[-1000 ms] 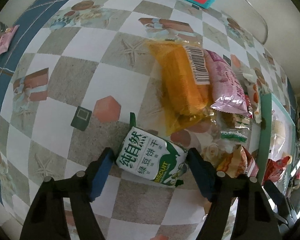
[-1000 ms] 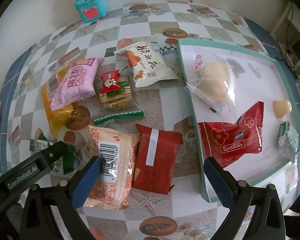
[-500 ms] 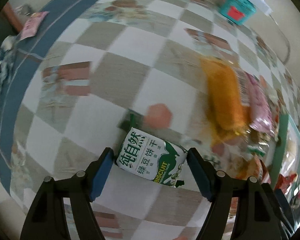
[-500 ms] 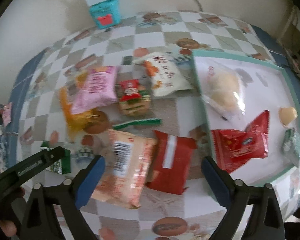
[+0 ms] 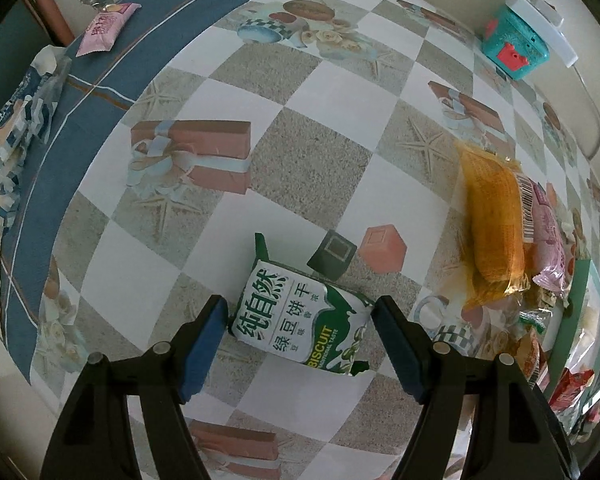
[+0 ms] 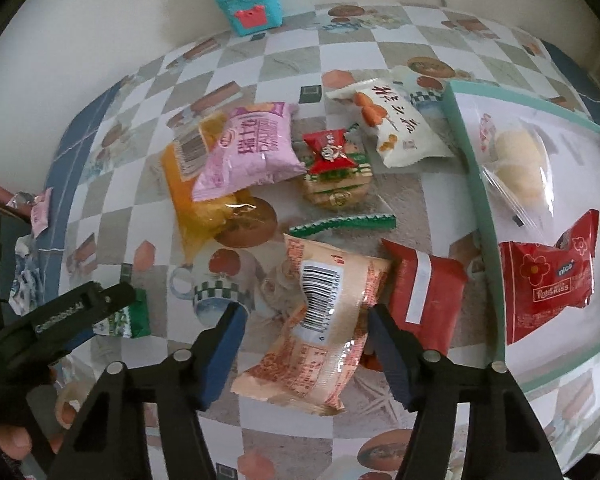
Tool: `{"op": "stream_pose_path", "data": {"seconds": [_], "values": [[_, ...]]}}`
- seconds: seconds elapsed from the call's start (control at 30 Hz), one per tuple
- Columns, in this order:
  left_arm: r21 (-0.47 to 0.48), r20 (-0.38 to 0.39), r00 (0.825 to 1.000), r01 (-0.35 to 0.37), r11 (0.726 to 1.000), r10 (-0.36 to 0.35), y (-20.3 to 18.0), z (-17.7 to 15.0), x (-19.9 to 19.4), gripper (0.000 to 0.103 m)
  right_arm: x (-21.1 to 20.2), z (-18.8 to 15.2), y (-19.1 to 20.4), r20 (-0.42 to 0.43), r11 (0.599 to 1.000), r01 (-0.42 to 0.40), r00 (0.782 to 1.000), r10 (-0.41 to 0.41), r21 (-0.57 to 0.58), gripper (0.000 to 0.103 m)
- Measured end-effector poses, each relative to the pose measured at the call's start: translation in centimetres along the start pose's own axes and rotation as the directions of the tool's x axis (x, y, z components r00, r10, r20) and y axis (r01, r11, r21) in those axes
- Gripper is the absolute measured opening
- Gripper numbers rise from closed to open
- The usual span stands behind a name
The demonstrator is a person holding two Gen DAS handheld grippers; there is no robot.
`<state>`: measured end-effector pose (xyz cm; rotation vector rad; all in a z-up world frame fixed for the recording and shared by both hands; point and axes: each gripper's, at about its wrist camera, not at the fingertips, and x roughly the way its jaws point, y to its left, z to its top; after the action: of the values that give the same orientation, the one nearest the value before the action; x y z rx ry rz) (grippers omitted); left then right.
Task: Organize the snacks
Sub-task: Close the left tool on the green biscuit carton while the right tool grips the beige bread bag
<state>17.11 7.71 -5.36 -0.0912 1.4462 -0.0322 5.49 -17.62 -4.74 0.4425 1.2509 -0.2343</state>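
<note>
A green-and-white biscuit packet (image 5: 300, 320) sits between the blue pads of my left gripper (image 5: 300, 316), which is shut on it just above the checked tablecloth. The right wrist view shows that gripper (image 6: 116, 312) at the left with the green packet (image 6: 130, 316). My right gripper (image 6: 304, 320) points down over a peach packet with a barcode (image 6: 320, 320). Its jaws are closing with the packet between them. The right pad touches the packet's edge, while a gap remains at the left pad. A teal-rimmed tray (image 6: 474, 200) on the right holds a red packet (image 6: 548, 276) and a clear bag of pale pastry (image 6: 516, 160).
Loose snacks lie left of the tray: a plain red packet (image 6: 424, 292), a pink packet (image 6: 252, 148) on an orange one (image 6: 184, 200), a white packet (image 6: 400, 124), a red-wrapped biscuit (image 6: 332, 160). A teal toy box (image 6: 252, 4) stands by the wall. Small wrappers (image 5: 104, 28) lie at the table's left edge.
My left gripper has carried the biscuit packet leftward, away from the pile. The right gripper's jaws have narrowed from wide open around the peach packet.
</note>
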Motion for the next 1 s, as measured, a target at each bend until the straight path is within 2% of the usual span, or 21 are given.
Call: {"op": "stream_pose_path", "data": {"seconds": [0.13,0.23,0.4,0.63,0.83,1.0], "values": [[0.003,-0.001,1.000,-0.005,1.000,0.005,-0.1,0.1,0.1,0.077,-0.2,-0.3,1.6,-0.005,0.996,-0.048,0.999,0.048,-0.069,0.054],[0.000,-0.001,1.000,-0.004,1.000,0.004,-1.1,0.0,-0.2,0.077,0.1,-0.4,2.4,-0.003,0.995,-0.013,1.000,0.013,-0.101,0.054],[-0.004,-0.005,1.000,0.001,1.000,-0.001,-1.1,0.0,0.1,0.077,0.6,-0.2,1.2,-0.015,0.998,0.024,1.000,-0.025,-0.059,0.054],[0.007,-0.003,1.000,-0.015,1.000,0.015,-1.6,-0.1,0.6,0.077,1.8,-0.3,1.1,-0.046,0.998,0.032,0.998,-0.035,-0.060,0.054],[0.020,0.001,0.999,-0.041,0.999,0.041,-2.4,-0.2,1.1,0.077,2.2,-0.5,1.9,-0.043,0.994,0.054,0.997,-0.058,-0.098,0.049],[0.035,0.007,0.997,-0.072,0.997,0.071,-3.3,-0.3,1.6,0.078,2.7,-0.5,2.3,-0.042,0.991,0.064,0.997,-0.069,-0.114,0.049]]}}
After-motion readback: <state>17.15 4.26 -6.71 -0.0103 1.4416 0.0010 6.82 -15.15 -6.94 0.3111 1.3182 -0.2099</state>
